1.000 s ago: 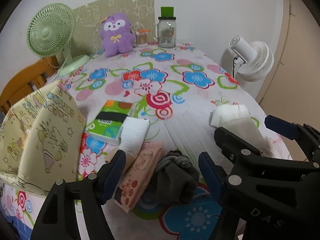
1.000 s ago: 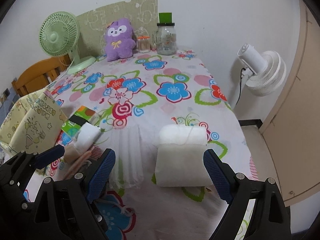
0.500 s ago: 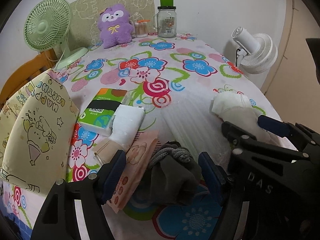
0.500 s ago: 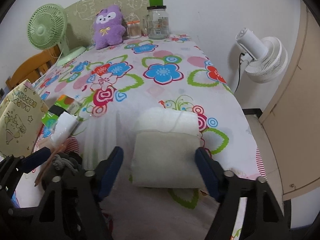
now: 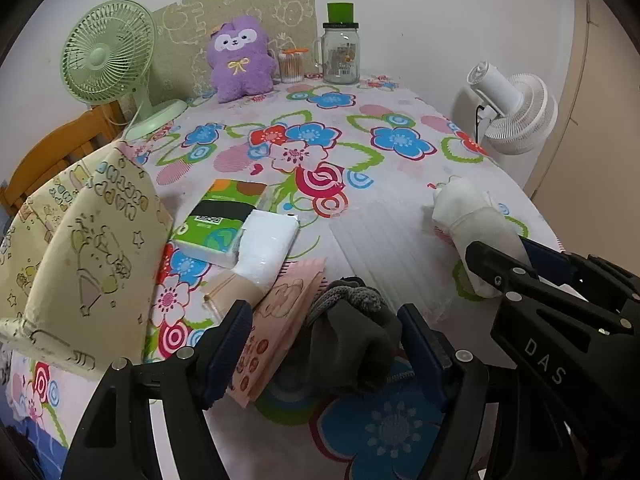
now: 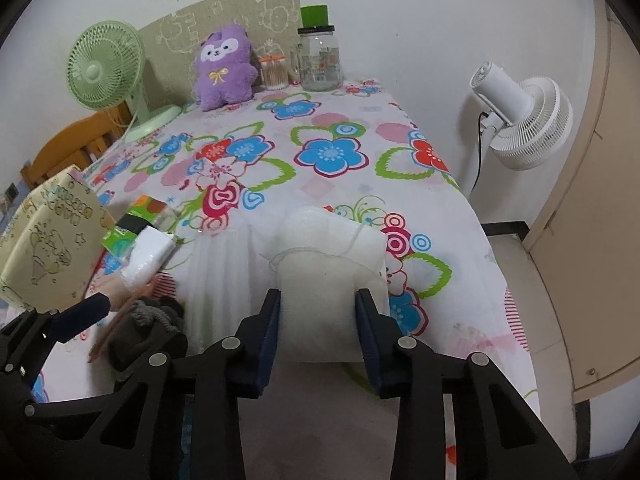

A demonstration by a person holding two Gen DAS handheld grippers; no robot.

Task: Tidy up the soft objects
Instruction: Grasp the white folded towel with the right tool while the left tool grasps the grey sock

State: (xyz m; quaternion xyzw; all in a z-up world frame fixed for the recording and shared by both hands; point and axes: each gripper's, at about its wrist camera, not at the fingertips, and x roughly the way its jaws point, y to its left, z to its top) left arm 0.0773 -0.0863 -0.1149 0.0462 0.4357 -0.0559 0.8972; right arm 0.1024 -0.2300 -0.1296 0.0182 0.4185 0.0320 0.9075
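Observation:
My left gripper hangs low over the flowered tablecloth with a dark grey sock bundle between its blue pads. The jaws are closing a little and the right pad touches the bundle. The left pad sits beside a pink packet. My right gripper is closing on a white folded cloth. Both pads press into its near end and pinch it narrow. In the left wrist view that white cloth lies at the right, partly behind the right gripper's black frame.
A white tissue pack and a green one lie left of centre. A yellow patterned bag stands at the left edge. At the back are a purple plush, green fan and glass jar. A white fan stands off the table's right side.
The right jaws have closed from wide apart onto the white cloth and now squeeze it. The left gripper stays around the grey bundle with hardly any change.

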